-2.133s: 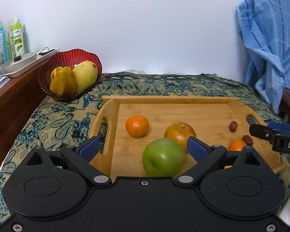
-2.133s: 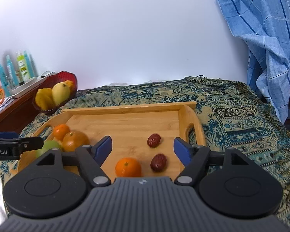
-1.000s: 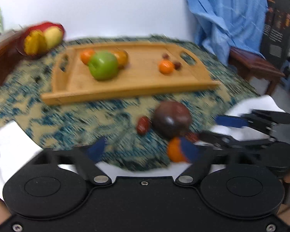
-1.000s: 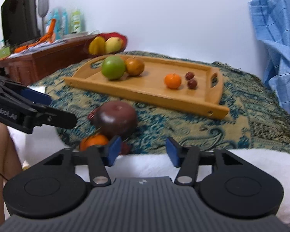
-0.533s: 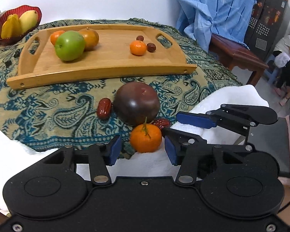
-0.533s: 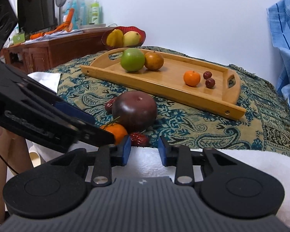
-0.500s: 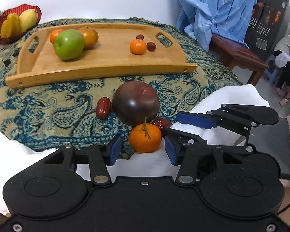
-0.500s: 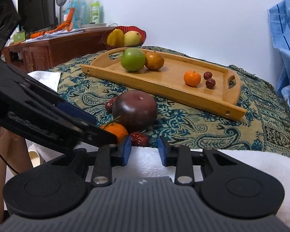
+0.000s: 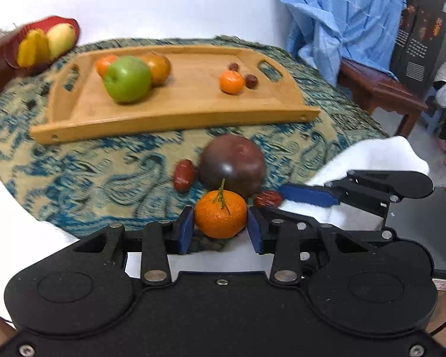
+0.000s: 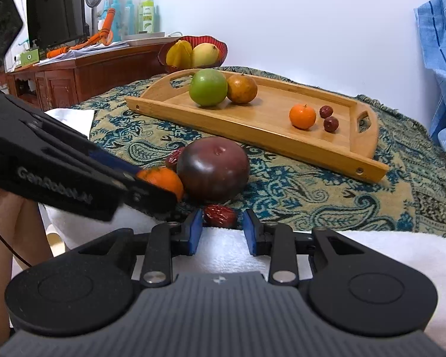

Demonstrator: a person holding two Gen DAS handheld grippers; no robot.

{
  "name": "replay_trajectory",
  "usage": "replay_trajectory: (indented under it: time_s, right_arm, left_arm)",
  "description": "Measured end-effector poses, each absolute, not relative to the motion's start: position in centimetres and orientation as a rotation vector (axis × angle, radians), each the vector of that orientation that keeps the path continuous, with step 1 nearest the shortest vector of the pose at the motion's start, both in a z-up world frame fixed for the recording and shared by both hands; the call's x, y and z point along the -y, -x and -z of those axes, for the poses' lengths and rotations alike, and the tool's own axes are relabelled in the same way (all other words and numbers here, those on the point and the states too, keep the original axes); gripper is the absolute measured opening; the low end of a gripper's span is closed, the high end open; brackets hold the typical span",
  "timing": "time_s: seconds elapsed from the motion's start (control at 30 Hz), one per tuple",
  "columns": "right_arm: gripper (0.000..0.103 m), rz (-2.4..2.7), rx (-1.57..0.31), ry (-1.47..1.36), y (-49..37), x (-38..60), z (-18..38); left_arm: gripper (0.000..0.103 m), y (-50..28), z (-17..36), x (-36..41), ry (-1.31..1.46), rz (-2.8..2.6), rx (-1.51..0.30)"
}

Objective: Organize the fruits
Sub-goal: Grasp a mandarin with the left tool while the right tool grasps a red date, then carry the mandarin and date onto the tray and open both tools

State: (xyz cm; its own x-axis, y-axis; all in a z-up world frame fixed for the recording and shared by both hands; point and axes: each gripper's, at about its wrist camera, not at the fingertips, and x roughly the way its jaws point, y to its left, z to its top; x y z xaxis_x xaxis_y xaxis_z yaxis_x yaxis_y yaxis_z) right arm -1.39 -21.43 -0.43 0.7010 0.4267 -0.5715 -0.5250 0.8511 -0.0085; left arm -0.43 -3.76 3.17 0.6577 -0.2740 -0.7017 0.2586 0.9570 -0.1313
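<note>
As both jaws narrowed, left gripper (image 9: 220, 230) clamps tangerine (image 9: 220, 213), right gripper (image 10: 220, 232) brackets date (image 10: 220, 215).

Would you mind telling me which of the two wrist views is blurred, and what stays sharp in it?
Left wrist view: motion-blurred across the patterned cloth, wooden tray and red bowl, while the tangerine between the left gripper pads is crisp. Right wrist view: sharp throughout, edges bent by the fisheye.

Both tools are off the tray now and down at the near edge of the bed. The left tool (image 9: 220, 227) has just been closing, and its blue pads now press both sides of the stemmed mandarin (image 9: 220, 213). The right tool (image 10: 219, 232) has narrowed too, with a red date (image 10: 220, 215) sitting between its tips, contact unclear.
</note>
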Motion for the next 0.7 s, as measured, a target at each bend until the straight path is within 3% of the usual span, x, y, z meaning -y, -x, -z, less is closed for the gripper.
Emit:
replay_trajectory:
  time_s: [0.17, 0.7]
  right_arm:
    - [0.029, -0.535, -0.607, 0.184, 1.0, 20.4, 0.7]
    - [0.028, -0.472, -0.467, 0.069, 0.0, 22.5, -2.6]
  left_arm:
    - [0.037, 0.2, -3.8, 2.5, 0.011, 0.229, -0.765]
    - [0.037, -4.0, -6.6, -1.2, 0.032, 0.091, -0.664]
